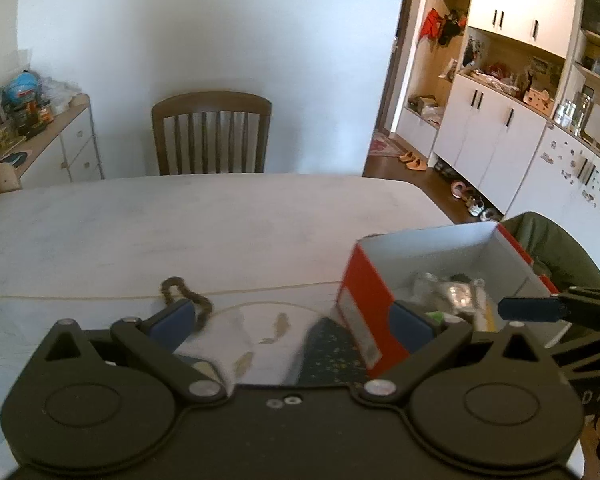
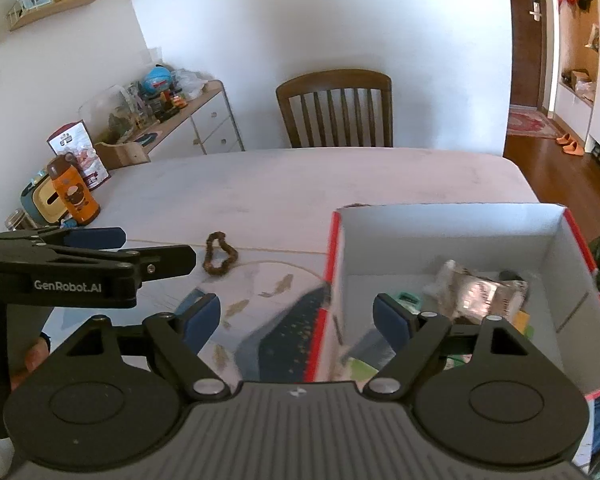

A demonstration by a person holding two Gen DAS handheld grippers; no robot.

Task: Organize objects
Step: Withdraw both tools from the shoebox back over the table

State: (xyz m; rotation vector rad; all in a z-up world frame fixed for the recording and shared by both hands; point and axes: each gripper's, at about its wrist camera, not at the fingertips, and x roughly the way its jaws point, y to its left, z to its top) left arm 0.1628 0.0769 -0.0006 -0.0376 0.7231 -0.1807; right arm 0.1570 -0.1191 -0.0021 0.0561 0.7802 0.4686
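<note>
A red cardboard box point(image 1: 362, 280) point(image 2: 452, 232) with a white inside stands on the table's right part and holds shiny wrapped packets point(image 2: 480, 292) point(image 1: 452, 292) and other small items. A brown beaded bracelet point(image 2: 218, 254) point(image 1: 188, 296) lies on the table left of the box. My left gripper point(image 1: 292, 326) is open, low over the table, its right finger over the box's near corner and the bracelet just beyond its left finger. My right gripper point(image 2: 298, 318) is open too, straddling the box's left wall. Both hold nothing.
A printed mat point(image 2: 276, 320) with fish figures lies under the grippers. A wooden chair point(image 2: 336, 108) stands at the table's far side. An orange bottle point(image 2: 72, 196) and a tissue box point(image 2: 44, 200) sit at the table's left end by a cluttered sideboard point(image 2: 188, 116). A green-draped chair point(image 1: 556, 248) is right of the box.
</note>
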